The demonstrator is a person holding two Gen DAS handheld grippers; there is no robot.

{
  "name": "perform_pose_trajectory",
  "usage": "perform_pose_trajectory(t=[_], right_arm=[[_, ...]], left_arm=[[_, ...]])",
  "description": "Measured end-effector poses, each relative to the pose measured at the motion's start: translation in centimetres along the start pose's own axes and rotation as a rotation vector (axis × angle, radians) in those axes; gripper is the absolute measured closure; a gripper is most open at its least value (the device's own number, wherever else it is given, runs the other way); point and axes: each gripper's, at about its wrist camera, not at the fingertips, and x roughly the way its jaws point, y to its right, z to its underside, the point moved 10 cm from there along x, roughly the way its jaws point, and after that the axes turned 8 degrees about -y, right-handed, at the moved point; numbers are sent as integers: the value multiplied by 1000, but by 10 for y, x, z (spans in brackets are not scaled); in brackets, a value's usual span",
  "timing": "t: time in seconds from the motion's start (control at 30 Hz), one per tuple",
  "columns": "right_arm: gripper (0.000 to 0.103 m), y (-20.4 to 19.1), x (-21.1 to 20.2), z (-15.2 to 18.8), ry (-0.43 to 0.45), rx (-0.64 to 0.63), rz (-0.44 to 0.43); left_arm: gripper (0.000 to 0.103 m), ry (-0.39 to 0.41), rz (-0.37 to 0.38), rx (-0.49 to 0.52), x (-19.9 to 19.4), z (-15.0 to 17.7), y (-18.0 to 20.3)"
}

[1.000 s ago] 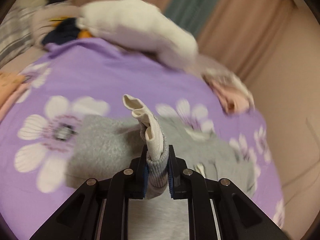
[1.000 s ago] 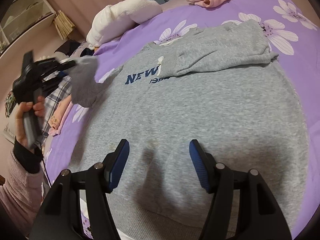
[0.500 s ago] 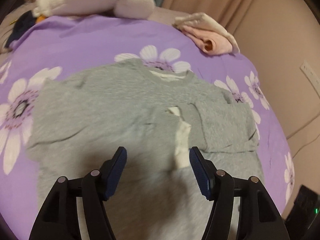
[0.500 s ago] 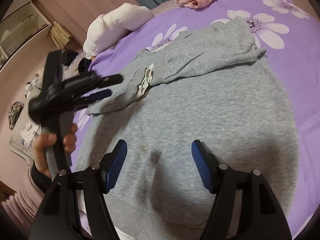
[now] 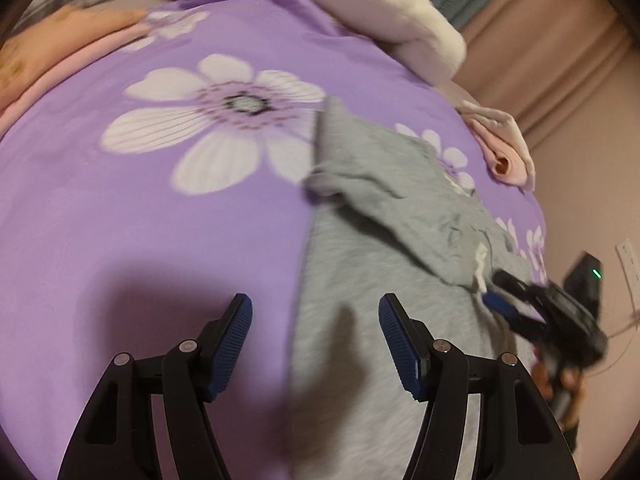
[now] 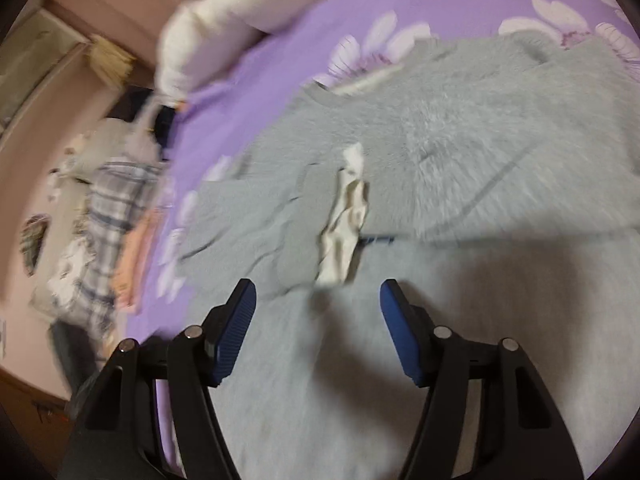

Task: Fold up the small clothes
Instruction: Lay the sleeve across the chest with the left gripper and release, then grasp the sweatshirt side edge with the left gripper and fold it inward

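Note:
A grey sweatshirt (image 6: 460,152) lies flat on the purple flowered bedspread (image 5: 140,220). Both sleeves are folded across its chest, and the left sleeve's white-lined cuff (image 6: 344,216) lies near the middle. My left gripper (image 5: 316,340) is open and empty, low over the sweatshirt's left side edge (image 5: 308,280). My right gripper (image 6: 318,332) is open and empty above the lower body of the sweatshirt, just short of the cuff. The right gripper also shows in the left wrist view (image 5: 504,300), with the cuff (image 5: 480,264) beside it.
A white plush pillow (image 5: 380,12) lies at the bed's head. Folded pink clothes (image 5: 504,152) sit at the far right corner. More pink clothes (image 5: 48,64) and plaid fabric (image 6: 108,200) lie at the left. Curtains (image 5: 540,32) and a wall stand behind.
My left gripper let go of the sleeve cuff, which now lies on the sweatshirt's chest, and swung left to the garment's side edge. My right gripper moved forward toward the cuff.

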Motion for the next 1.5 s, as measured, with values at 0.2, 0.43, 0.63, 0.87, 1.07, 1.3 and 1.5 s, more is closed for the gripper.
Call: perform_pose_trajectory(t=[0.2, 0.43, 0.63, 0.87, 1.07, 1.3, 1.5], right_arm=[[83, -11, 22, -21, -41, -11, 60], [92, -55, -1, -43, 39, -261, 165], [89, -14, 8, -68, 16, -193, 238], [62, -7, 3, -62, 32, -161, 160], [55, -19, -36, -64, 188, -230, 196], [61, -29, -32, -50, 142, -248, 56], [62, -27, -23, -49, 127, -237, 54]], left_arm=[[39, 6, 38, -28, -6, 2, -10], [39, -13, 73, -19, -1, 6, -7], [39, -11, 57, -3, -1, 1, -4], [39, 22, 48, 56, -11, -31, 21], [39, 54, 159, 144, -6, -78, 84], [39, -44, 257, 125, 59, -118, 117], [57, -45, -8, 45, 101, -124, 48]])
